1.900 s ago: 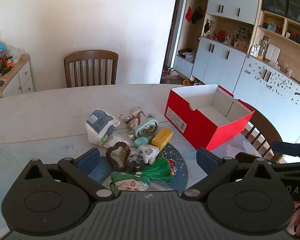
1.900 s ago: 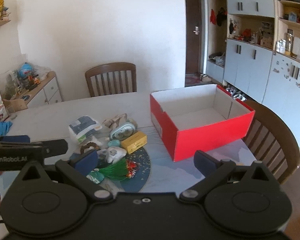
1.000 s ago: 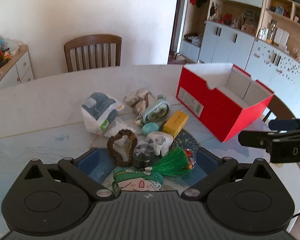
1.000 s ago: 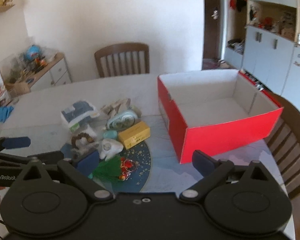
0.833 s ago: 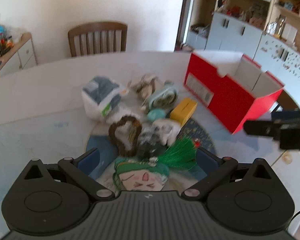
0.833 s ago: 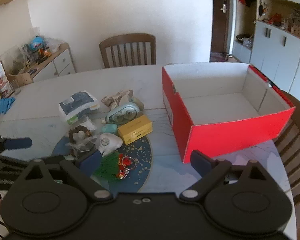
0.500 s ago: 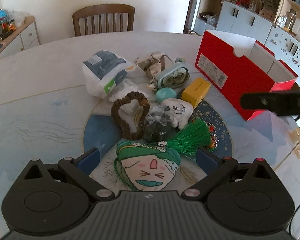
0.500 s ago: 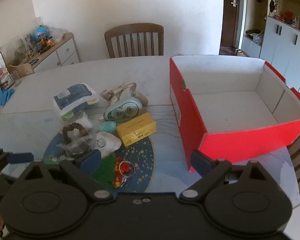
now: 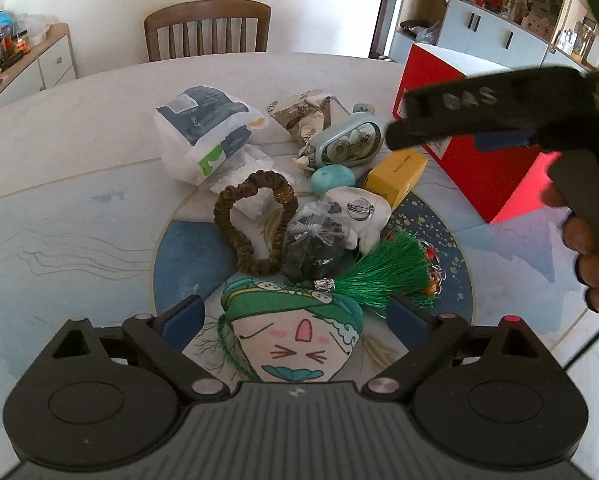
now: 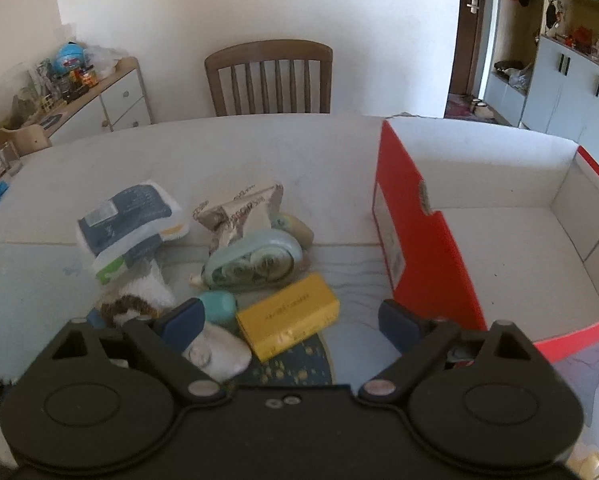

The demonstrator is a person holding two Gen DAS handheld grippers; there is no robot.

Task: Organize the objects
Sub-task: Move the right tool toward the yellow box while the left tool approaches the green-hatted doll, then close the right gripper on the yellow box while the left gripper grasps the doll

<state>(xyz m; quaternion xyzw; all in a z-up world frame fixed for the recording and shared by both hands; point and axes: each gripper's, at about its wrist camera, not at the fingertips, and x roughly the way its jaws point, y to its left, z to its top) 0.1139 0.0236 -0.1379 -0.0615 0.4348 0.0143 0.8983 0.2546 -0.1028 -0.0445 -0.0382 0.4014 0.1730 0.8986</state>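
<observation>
A pile of small objects lies on the round table [image 9: 59, 128]. My left gripper [image 9: 295, 316] is open, its fingers either side of a face-printed pouch [image 9: 295, 336] with a green tassel [image 9: 387, 272]. Beyond lie a brown scrunchie [image 9: 255, 220], a dark bead bag [image 9: 315, 240], a yellow box [image 9: 395, 168] and a blue-white packet [image 9: 203, 128]. My right gripper [image 10: 295, 320] is open, low over the yellow box [image 10: 287, 316], beside the empty red box [image 10: 431, 240]. A pale green tape dispenser [image 10: 255, 260] lies behind it.
The red box [image 9: 459, 120] stands at the table's right. A wooden chair [image 10: 267, 76] stands at the far side. A sideboard [image 10: 99, 104] with clutter is at the far left, cabinets [image 9: 499, 40] at the far right. The right hand-held gripper body [image 9: 519, 104] crosses the left view.
Both grippers have dropped lower and moved in toward the pile. The right gripper has moved left over the yellow box and now crosses the left wrist view. Both stay open.
</observation>
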